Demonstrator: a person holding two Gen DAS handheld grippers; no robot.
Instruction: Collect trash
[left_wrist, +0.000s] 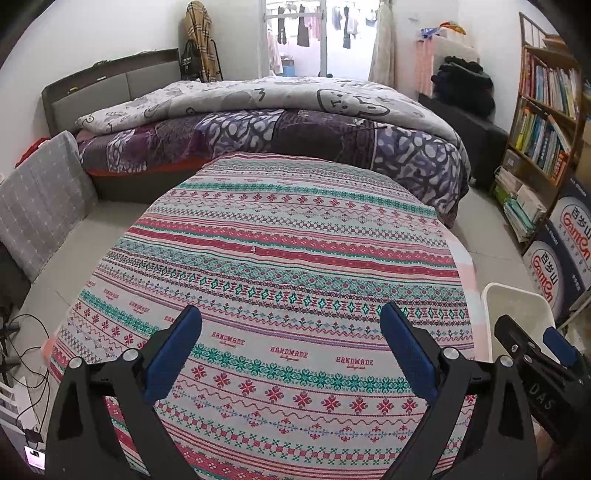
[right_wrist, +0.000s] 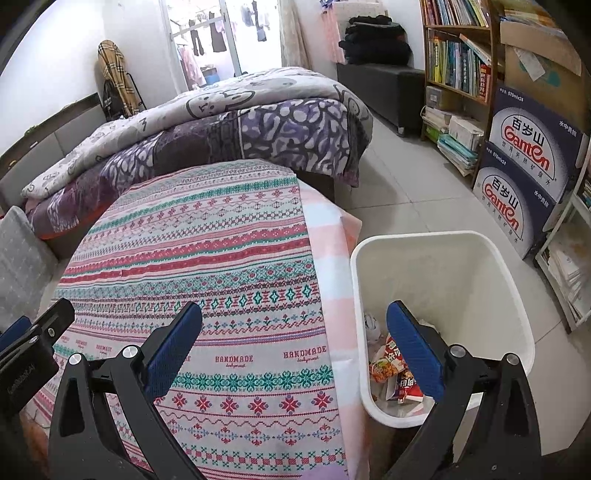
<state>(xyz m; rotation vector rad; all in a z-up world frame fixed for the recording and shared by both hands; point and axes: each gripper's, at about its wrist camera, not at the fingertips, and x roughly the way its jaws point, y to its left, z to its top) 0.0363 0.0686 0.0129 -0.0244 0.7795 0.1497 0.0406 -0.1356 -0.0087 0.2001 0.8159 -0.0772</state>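
The left gripper (left_wrist: 290, 349) has its two blue-padded fingers (left_wrist: 173, 356) spread wide apart, holding nothing, above a table covered by a patterned cloth (left_wrist: 273, 258) of red, teal and white bands printed with the word "HANDMADE". The right gripper (right_wrist: 294, 345) is likewise spread wide and holds nothing. Its left finger is over the right-hand part of the same cloth; its right finger (right_wrist: 415, 350) is over the opening of a white waste bin (right_wrist: 443, 243).

The bin stands on the tiled floor just beside the table's right edge, where a pink and white striped under-cloth (right_wrist: 332, 236) hangs down. Inside the bin, at the bottom, lies the trash (right_wrist: 389, 367): several crumpled snack wrappers in red, orange and white. In the left wrist view only a corner of the bin shows at the far right, with the right gripper in front of it.

Beyond the table is a bed (left_wrist: 258, 122) piled with a grey cartoon-print quilt over a purple patterned one. To the right are a wooden bookshelf (right_wrist: 458, 62) full of books and two stacked "Ganten" water cartons (right_wrist: 524, 173). A grey cushion (left_wrist: 40, 199) leans at the left, and cables (left_wrist: 26, 354) lie on the floor.
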